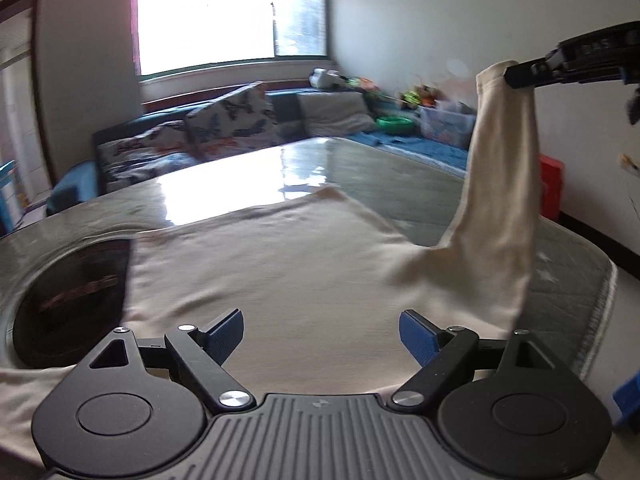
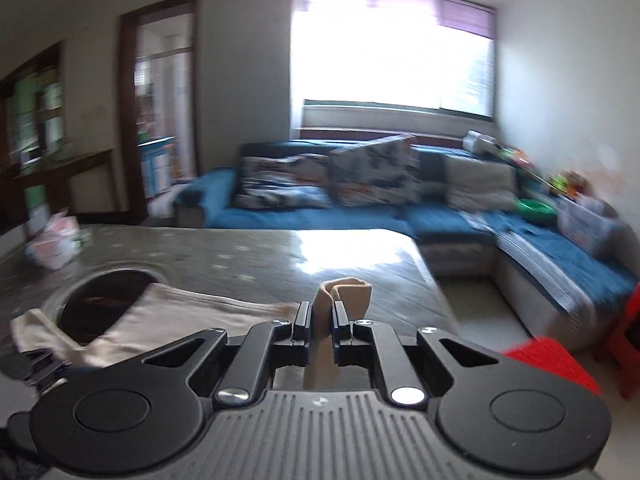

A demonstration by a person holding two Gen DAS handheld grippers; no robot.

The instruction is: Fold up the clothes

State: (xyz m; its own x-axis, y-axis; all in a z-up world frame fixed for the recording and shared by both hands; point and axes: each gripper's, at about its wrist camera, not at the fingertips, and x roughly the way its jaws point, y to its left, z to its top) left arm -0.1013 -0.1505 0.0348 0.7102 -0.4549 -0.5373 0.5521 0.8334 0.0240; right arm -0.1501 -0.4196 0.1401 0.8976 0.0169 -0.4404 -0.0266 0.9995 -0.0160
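A cream shirt (image 1: pixel 260 264) lies flat on the grey table (image 1: pixel 380 172). Its right sleeve (image 1: pixel 500 184) is lifted high, pinched at the cuff by my right gripper (image 1: pixel 520 74), which enters from the upper right in the left wrist view. In the right wrist view my right gripper (image 2: pixel 321 314) is shut on the sleeve cuff (image 2: pixel 344 294), with the shirt body (image 2: pixel 168 316) below left. My left gripper (image 1: pixel 321 334) is open and empty, low over the shirt's near edge, blue fingertips (image 1: pixel 226 334) spread wide.
A dark round inset (image 1: pixel 72 300) in the table lies partly under the shirt's left side. A blue sofa (image 2: pixel 440 216) with patterned cushions stands beyond the table. A red stool (image 1: pixel 552 184) is at the right. A pink packet (image 2: pixel 54 246) sits at the table's far left.
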